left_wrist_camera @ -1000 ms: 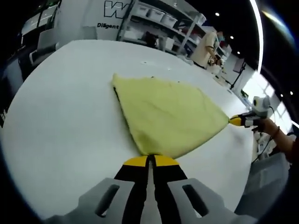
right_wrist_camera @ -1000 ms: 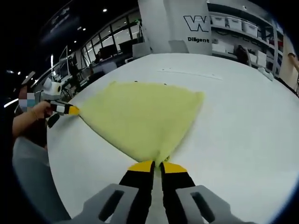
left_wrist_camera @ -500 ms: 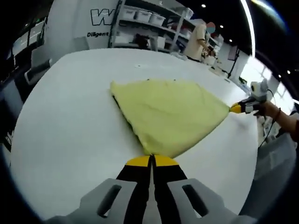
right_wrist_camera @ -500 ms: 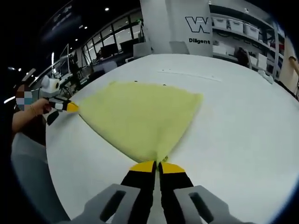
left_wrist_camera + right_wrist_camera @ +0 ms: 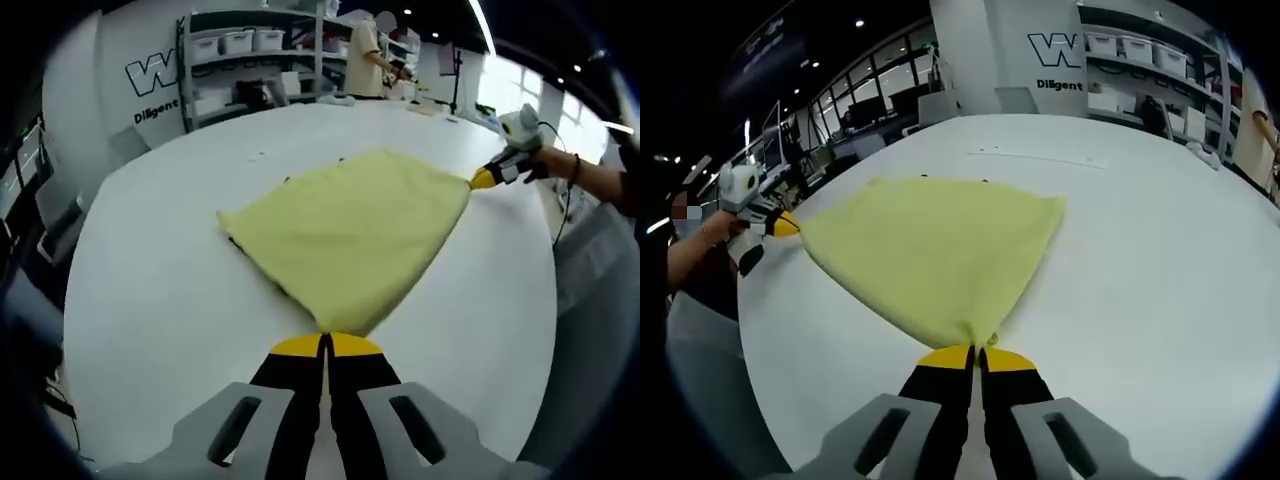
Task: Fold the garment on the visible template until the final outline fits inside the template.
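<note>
The yellow garment (image 5: 350, 230) is stretched over the white table (image 5: 150, 300), one corner clamped by the left gripper (image 5: 325, 345), another by the right gripper (image 5: 978, 357).

Black fingers (image 5: 295, 395) tipped in yellow are mounted on slotted grey bases. A wristband (image 5: 576, 168) is worn at the right wrist.

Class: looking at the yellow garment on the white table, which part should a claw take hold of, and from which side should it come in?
Grip a corner of the garment, low and from outside its edge. It lies flat on the table, so only corners give thin cloth to pinch. The left claw and right claw each hold one so.
</note>
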{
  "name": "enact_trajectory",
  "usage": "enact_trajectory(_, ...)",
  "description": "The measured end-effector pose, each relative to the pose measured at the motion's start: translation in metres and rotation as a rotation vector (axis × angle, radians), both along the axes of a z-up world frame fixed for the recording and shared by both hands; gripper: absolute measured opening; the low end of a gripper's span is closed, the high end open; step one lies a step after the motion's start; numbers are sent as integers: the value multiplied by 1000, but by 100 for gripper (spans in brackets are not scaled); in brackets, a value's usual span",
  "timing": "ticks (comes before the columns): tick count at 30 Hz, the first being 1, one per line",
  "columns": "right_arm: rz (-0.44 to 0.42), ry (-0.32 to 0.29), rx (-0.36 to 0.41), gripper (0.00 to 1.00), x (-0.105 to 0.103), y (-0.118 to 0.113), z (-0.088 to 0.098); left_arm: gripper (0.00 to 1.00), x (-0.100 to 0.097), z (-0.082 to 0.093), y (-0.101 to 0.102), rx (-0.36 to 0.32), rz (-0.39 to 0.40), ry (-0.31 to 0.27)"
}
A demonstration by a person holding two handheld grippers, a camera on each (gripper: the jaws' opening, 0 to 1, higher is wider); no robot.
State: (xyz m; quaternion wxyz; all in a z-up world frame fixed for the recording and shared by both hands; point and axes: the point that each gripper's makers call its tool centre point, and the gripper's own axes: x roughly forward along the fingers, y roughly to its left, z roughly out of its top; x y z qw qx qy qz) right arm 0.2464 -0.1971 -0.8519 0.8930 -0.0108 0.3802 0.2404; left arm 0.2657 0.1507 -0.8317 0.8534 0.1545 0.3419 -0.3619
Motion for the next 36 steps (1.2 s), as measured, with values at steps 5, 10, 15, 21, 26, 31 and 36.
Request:
enact_trajectory(5,0,-4,-5,0,0,0,0,0,4,7,-2,15,-47,-22)
enact_trajectory(10,-14,5,11,0,0,0,0,0,3,-3,-3,37,-40,-11)
enact_trajectory(15,-16,21,18,0,-3,1,-2,0,-1,-11,-1,16,3,6)
enact_trajectory(21,-22,38,19,0,-7,-1,-2,2,-9,-15,-1,-67,64,50)
enact_trajectory(26,-8,36,15,9,-11,0,-2,17,-16,-21,-1,-71,74,66)
enact_trajectory(31,9,42,-12,9,-11,0,-10,18,-15,-27,-9,-68,73,60)
enact_trajectory(36,13,27,-19,6,-9,1,-10,14,-6,-26,-12,-80,99,32)
